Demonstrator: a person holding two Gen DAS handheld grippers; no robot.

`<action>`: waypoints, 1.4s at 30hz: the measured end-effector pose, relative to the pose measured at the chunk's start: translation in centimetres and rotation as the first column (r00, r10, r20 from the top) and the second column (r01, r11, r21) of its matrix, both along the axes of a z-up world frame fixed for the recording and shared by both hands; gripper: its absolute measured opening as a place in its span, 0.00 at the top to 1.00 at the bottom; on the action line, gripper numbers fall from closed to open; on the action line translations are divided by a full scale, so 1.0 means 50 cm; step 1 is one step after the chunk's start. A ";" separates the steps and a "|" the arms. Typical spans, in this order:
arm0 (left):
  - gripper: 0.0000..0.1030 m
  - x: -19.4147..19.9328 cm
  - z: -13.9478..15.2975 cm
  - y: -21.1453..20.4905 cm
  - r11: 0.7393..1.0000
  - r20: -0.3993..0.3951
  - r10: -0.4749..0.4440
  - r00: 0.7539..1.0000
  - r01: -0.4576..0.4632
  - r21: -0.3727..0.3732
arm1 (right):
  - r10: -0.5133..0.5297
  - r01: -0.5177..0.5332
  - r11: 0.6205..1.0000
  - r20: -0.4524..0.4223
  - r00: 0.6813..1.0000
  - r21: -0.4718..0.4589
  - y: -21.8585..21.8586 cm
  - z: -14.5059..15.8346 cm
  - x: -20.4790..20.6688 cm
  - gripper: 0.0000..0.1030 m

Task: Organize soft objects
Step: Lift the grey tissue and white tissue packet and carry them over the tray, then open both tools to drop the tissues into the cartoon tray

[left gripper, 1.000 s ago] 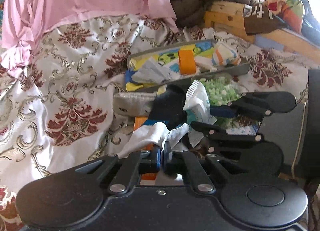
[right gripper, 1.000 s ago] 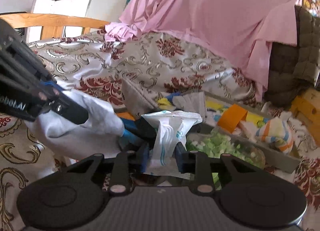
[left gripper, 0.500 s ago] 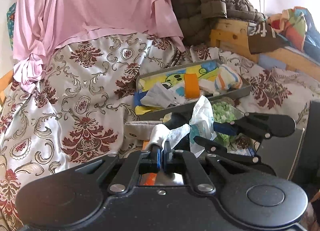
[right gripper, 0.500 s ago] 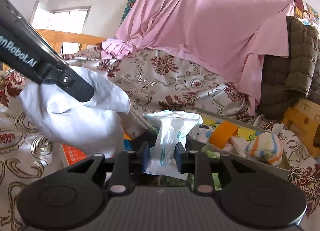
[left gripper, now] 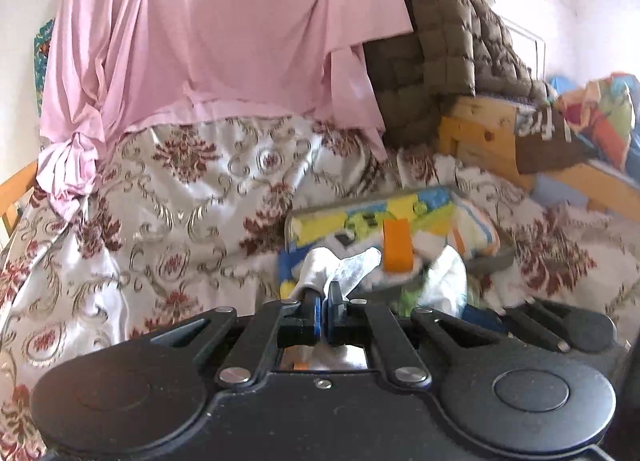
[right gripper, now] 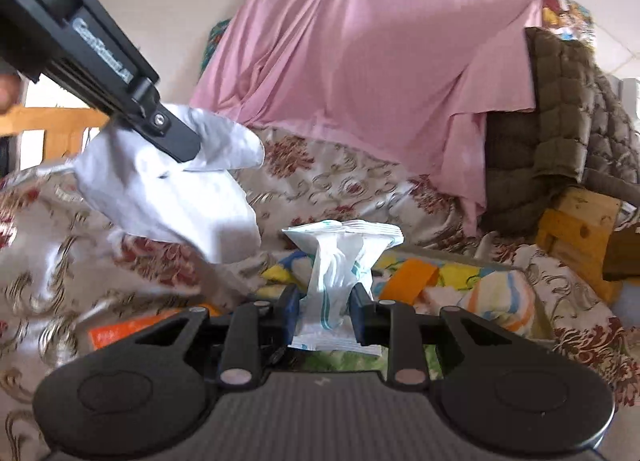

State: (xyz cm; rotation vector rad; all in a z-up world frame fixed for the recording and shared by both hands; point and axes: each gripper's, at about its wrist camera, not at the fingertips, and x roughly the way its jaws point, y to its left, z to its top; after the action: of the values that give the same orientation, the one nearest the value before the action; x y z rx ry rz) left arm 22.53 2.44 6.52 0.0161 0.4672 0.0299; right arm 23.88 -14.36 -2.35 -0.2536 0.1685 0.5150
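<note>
My left gripper (left gripper: 325,303) is shut on a white cloth (left gripper: 338,267) and holds it up in the air; in the right wrist view the cloth (right gripper: 168,189) hangs from it at upper left. My right gripper (right gripper: 326,307) is shut on a white soft packet with teal print (right gripper: 340,257), pinched at its middle and lifted. Ahead lies a grey tray (left gripper: 360,203) with a colourful liner, an orange piece (left gripper: 396,243), and a striped cloth (right gripper: 496,297). The right gripper's arms (left gripper: 520,325) show at the lower right of the left wrist view.
A floral bedspread (left gripper: 180,201) covers the bed. A pink sheet (left gripper: 224,41) and a brown quilted blanket (left gripper: 440,41) hang behind. A wooden bed frame (left gripper: 480,137) with colourful bedding (left gripper: 600,117) is at right. An orange flat package (right gripper: 120,335) lies below.
Both grippers have risen with their loads. The white cloth is lifted clear of the pile. The tray now sits lower and farther ahead in both views.
</note>
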 end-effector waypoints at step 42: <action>0.85 0.436 -0.213 -0.013 0.975 -0.182 -0.027 0.983 -0.014 -0.220 | -0.112 0.149 0.983 -0.292 0.950 0.107 -0.068 -0.021 0.368 0.62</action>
State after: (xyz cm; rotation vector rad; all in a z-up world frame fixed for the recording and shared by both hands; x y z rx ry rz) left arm 44.35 1.80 -4.14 -0.1992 0.6535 -0.0300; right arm 42.27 -17.77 -3.42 -0.0411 0.4290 0.4261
